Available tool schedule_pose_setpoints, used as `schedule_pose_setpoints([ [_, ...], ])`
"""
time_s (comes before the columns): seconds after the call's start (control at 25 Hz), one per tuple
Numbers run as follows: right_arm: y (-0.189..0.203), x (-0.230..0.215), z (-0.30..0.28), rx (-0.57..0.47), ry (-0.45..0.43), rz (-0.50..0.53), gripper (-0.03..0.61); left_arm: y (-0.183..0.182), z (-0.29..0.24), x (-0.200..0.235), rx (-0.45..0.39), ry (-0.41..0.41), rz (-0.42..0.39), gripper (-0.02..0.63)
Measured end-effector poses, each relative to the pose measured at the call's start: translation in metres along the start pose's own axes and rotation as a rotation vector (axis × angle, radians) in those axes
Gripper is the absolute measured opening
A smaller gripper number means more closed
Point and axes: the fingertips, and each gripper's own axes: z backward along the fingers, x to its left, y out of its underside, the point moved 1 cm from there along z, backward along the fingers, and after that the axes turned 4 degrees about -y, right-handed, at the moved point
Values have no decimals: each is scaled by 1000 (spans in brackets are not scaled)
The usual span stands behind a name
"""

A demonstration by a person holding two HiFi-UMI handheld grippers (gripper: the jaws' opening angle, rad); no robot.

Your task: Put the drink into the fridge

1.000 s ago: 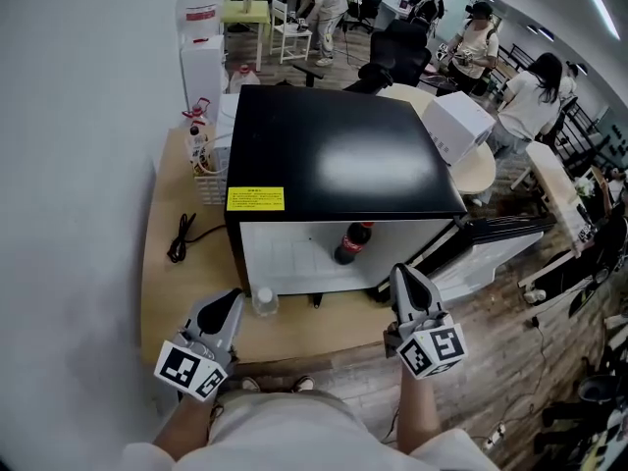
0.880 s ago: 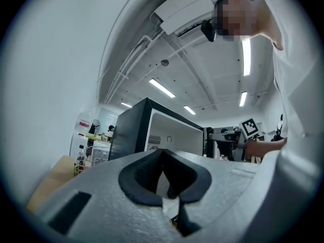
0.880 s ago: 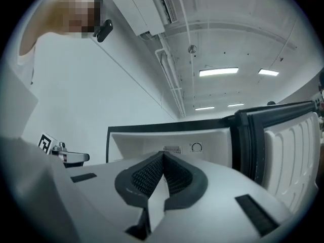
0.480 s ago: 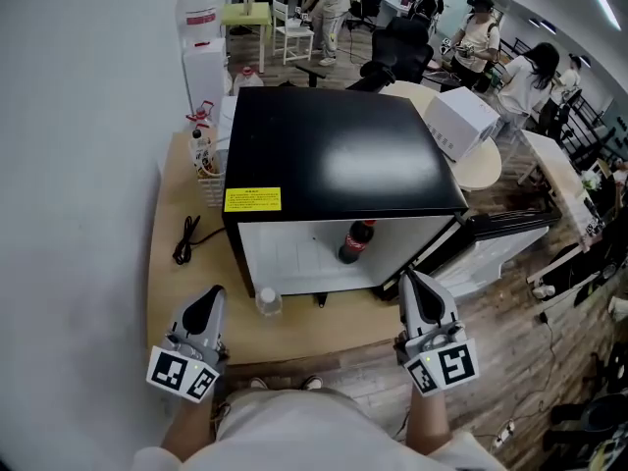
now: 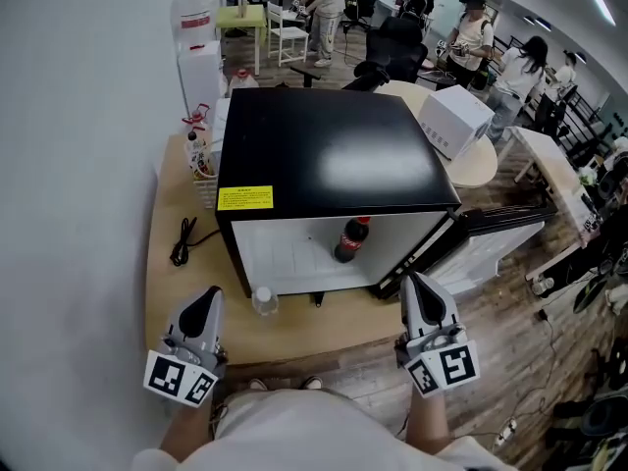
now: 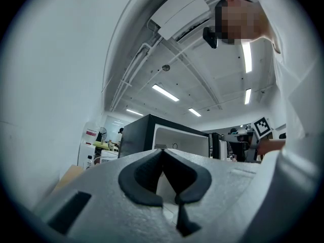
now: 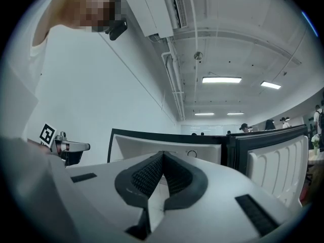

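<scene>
Head view: one black fridge (image 5: 329, 150), door (image 5: 496, 229) open, one drink (image 5: 351, 241) standing inside; one clear bottle (image 5: 263, 300) and one cable (image 5: 183, 241) on the tabletop (image 5: 167, 292) near it. Left gripper view: left gripper (image 6: 163, 151), jaws together, empty. Right gripper view: right gripper (image 7: 162, 154), jaws together, empty

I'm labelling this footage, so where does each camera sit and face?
Head view: on the person's head, steeply down at the open fridge with the drink inside; left gripper, right gripper, forearms show.
Left gripper view: on that gripper, along its shut jaws toward the fridge; the person's torso shows.
Right gripper view: likewise, shut jaws, facing fridge and door; the torso shows too.
Shared: all three show the fridge.
</scene>
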Motion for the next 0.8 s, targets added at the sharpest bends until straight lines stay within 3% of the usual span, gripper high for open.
schedule_pose_setpoints([
  [0.8, 23, 20, 7, 17, 35, -74, 0, 1, 17, -7, 20, 51, 4, 15],
])
